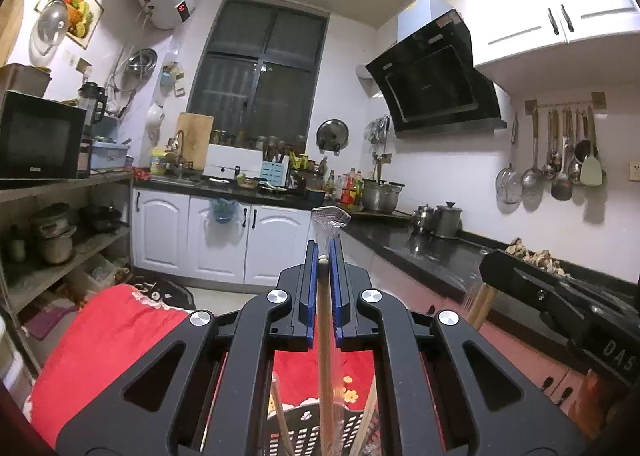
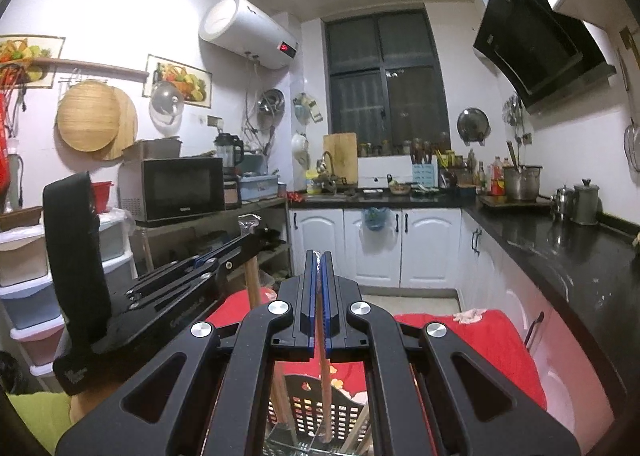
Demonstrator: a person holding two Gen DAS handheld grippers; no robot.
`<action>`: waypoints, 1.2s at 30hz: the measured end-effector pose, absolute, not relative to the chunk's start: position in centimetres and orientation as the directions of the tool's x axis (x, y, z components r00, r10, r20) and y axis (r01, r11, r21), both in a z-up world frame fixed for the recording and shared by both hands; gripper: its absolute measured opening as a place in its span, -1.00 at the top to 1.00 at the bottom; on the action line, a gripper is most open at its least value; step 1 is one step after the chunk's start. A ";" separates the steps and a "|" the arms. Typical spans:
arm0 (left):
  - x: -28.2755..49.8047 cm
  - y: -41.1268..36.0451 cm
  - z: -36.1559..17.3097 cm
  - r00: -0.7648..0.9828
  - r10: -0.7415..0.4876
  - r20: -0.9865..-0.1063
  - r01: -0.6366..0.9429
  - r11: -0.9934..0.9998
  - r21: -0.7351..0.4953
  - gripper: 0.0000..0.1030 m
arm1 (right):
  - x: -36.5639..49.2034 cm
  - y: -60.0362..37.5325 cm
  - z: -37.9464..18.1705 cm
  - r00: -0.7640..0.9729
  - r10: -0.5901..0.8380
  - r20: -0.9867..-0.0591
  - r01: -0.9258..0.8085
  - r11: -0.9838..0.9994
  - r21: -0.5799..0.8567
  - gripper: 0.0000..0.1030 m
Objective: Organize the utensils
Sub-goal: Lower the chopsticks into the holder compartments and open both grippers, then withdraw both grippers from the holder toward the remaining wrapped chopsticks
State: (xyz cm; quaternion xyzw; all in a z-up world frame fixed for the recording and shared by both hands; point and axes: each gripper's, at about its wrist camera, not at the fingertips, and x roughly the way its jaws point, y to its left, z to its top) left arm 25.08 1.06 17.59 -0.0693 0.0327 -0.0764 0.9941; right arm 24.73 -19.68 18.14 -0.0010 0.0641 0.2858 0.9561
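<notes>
Wooden-handled utensils are pinched in both grippers above a black slotted basket [image 2: 320, 412], which is seen low between the gripper arms in each wrist view, resting on a red flowered cloth [image 2: 480, 352]. The left gripper [image 1: 325, 256] has its jaws pressed together on a wooden-handled skimmer [image 1: 325, 336], whose handle runs down toward the basket and whose clear-wrapped wire head sticks up past the blue pads. The right gripper [image 2: 319, 256] is likewise closed, pinching a wooden utensil handle [image 2: 325, 388] whose lower end reaches down into the basket. Further wooden handles [image 2: 282, 404] are leaned inside the basket. A black counter [image 2: 560, 256] runs along the right wall, well apart from the basket, with metal pots [image 2: 584, 202] standing on it.
</notes>
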 end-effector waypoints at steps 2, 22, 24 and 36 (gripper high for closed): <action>25.5 1.1 16.7 0.987 -0.154 -0.053 0.145 0.979 -0.145 0.94 | 25.0 -19.5 17.6 0.838 0.531 -0.122 -0.532 0.846 0.030 0.94; 25.3 2.4 12.1 0.968 -0.169 -0.185 0.135 0.974 -0.184 -0.39 | 24.9 -21.8 14.1 0.853 0.484 -0.193 -0.475 0.875 0.095 -0.16; 24.5 3.0 12.1 0.967 -0.172 -0.190 0.133 0.970 -0.205 -0.56 | 24.4 -22.3 14.0 0.852 0.486 -0.195 -0.476 0.874 0.096 -0.25; 20.6 5.8 11.4 0.957 -0.181 -0.224 0.107 0.945 -0.308 -0.79 | 21.8 -24.3 12.4 0.840 0.486 -0.242 -0.476 0.874 0.102 -0.53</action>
